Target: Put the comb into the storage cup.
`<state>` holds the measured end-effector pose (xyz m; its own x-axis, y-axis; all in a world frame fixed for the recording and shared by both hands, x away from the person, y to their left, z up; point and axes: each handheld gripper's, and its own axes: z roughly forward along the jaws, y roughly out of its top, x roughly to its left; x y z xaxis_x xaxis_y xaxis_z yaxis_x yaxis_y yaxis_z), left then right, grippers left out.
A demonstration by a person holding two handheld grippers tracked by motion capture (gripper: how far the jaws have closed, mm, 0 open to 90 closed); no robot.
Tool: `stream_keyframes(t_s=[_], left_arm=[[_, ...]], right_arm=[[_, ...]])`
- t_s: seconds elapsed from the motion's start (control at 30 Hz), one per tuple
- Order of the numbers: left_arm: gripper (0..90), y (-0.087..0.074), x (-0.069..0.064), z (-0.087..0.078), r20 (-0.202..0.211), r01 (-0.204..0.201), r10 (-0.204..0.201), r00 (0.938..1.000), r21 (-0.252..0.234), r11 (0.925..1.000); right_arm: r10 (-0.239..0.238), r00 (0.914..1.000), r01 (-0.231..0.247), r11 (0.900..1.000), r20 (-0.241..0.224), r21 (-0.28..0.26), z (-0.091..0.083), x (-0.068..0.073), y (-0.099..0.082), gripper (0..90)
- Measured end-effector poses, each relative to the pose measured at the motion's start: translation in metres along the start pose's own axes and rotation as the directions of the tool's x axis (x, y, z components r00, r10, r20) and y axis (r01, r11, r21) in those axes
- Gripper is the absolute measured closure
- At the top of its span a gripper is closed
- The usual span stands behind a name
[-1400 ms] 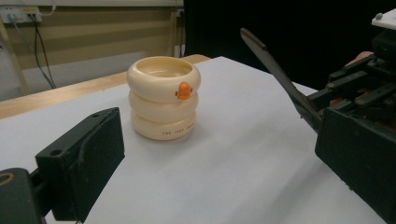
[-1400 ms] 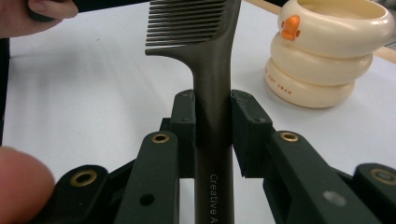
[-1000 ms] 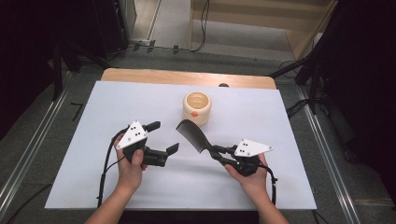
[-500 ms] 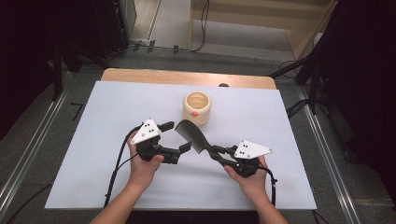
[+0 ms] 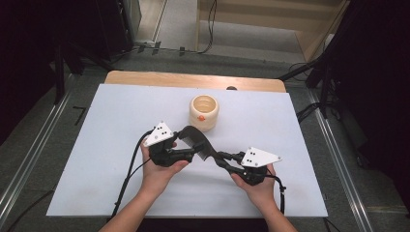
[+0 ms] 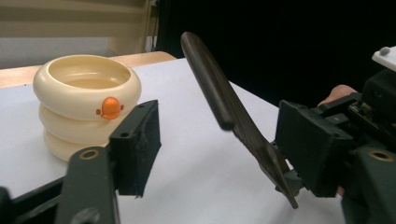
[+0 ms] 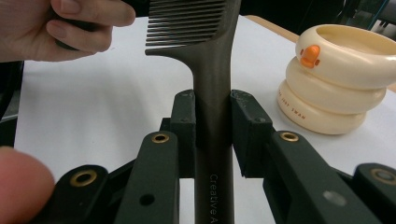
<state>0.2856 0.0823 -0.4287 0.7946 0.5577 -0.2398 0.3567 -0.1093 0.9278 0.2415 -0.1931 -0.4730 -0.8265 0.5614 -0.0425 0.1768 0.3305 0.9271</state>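
- The right gripper [image 5: 223,159], held in the person's right hand [image 5: 258,186] near the front edge of the bench, has its jaws clamped on the handle of a dark brown plastic comb [image 7: 212,116]; in the right gripper view the two black pads press the handle from both sides, and the toothed head rises beyond them.
- In the high view the comb [image 5: 198,140] slants up and leftward from the right gripper toward the left gripper [image 5: 196,151], clear of the white sheet [image 5: 121,121] that covers the bench.
- The left gripper, held in the person's left hand [image 5: 162,169], sits just left of the comb's toothed end. Its jaws have just been closing and now stand half-way in, with the comb between them.
- In the left gripper view [image 6: 219,154] the comb [image 6: 224,102] runs close along the right-hand jaw, while the left-hand jaw stands well apart from it; whether the right-hand pad touches the comb cannot be told.
- Farther back, near the middle of the bench, stands a cream ribbed round pot [image 5: 204,112] with a small orange knob on its side, upright, open at the top and apart from both grippers.
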Motion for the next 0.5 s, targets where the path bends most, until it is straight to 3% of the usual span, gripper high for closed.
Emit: stream_keyframes(t_s=[0.07,0.17,0.5], left_arm=[[42.7,-0.0005,0.0001,0.0010,0.027,0.015,-0.015,0.9995,-0.002,0.9999],[55.0,-0.0003,-0.0010,0.0021,0.030,0.034,-0.034,0.9990,-0.004,0.9994],[73.7,-0.0008,0.0005,0.0031,0.102,0.077,-0.077,0.9918,0.010,0.9970]], right_arm=[[-0.011,0.9999,0.011,0.9999,-0.002,-0.009,0.0003,0.0011,0.0002,70.4],[-0.026,0.9996,0.026,0.9996,0.006,-0.013,0.0007,0.0046,0.0009,70.4],[-0.032,0.9980,0.034,0.9992,0.054,-0.023,0.0030,0.0095,0.0004,70.3]])
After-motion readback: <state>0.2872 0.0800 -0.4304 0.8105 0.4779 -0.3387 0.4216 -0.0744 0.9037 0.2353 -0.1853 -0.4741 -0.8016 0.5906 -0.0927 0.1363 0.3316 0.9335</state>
